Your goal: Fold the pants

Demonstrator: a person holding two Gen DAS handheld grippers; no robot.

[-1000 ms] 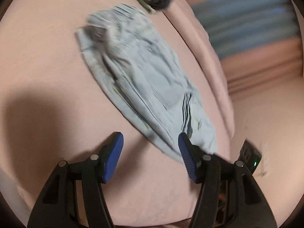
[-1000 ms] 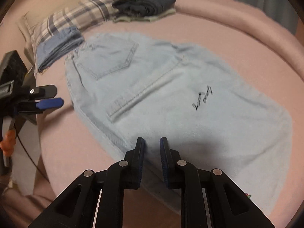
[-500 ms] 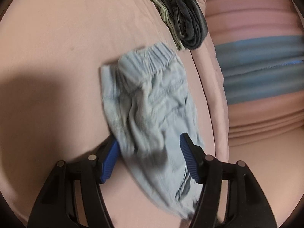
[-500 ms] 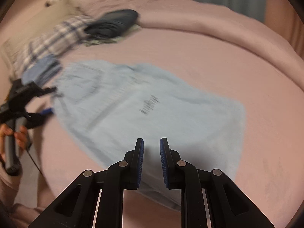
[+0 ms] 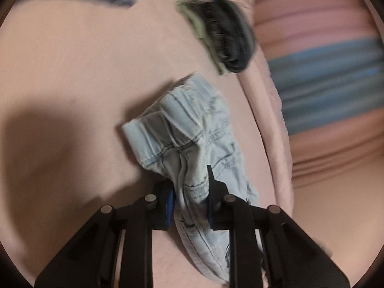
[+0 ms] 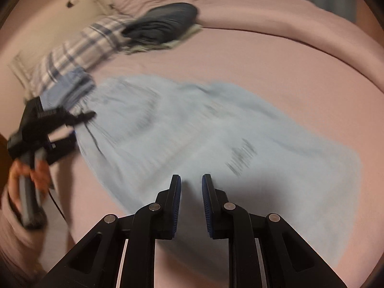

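Since half a second ago the left gripper has closed from wide apart onto the waistband end of the pants, and the cloth now bunches up between its blue pads. From that clamped point the light blue denim runs toward 12 o'clock in the left wrist view, crumpled, and more of it hangs down past the gripper toward 5 o'clock. Around it lies the pink bed. At 1 o'clock, well apart from the pants, sits a dark folded pile of clothes, blurred.

In the right wrist view the right gripper hovers with a narrow gap between its fingers and holds nothing. Just beyond it the pants spread flat across the bed from 10 o'clock to 4 o'clock, blurred by motion. At 9 o'clock the left gripper bites the waistband end, with the person's hand on its handle. Farther out, at 11 o'clock, lie a plaid pillow and the dark clothes pile.
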